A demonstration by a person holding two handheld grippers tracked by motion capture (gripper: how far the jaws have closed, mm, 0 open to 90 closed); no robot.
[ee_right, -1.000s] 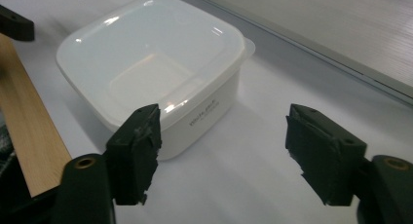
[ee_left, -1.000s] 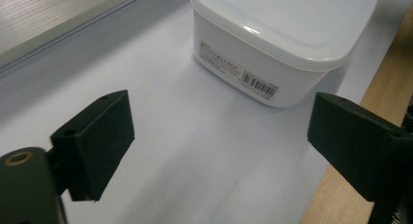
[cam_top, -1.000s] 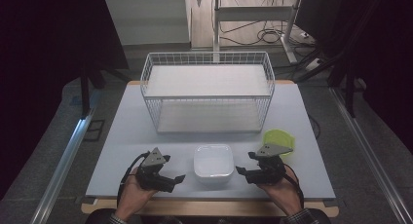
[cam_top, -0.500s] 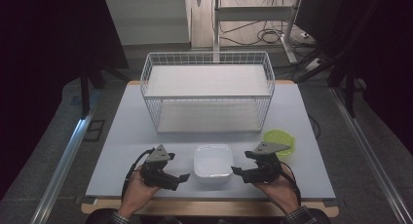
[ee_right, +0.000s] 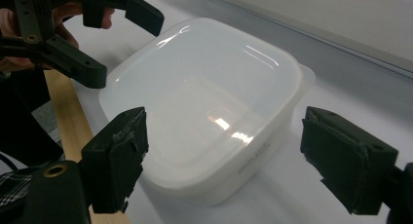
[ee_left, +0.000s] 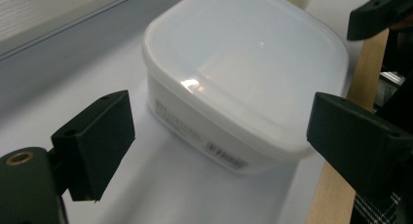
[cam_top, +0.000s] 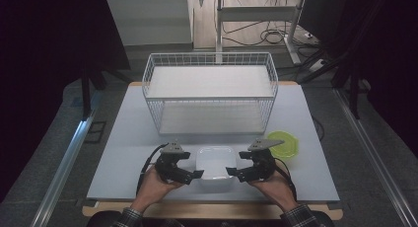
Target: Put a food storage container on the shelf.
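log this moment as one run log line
left tongs: open, beside container | right tongs: open, just widened, nothing gripped | container: lidded, on table edge

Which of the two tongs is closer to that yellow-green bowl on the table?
The right. The right tongs sit just beside the yellow-green bowl, on the near side of it, at the white lidded box. The left tongs are on the box's far side from the bowl.

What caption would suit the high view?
Two open hand-held grippers flank a white lidded plastic container before a white wire basket.
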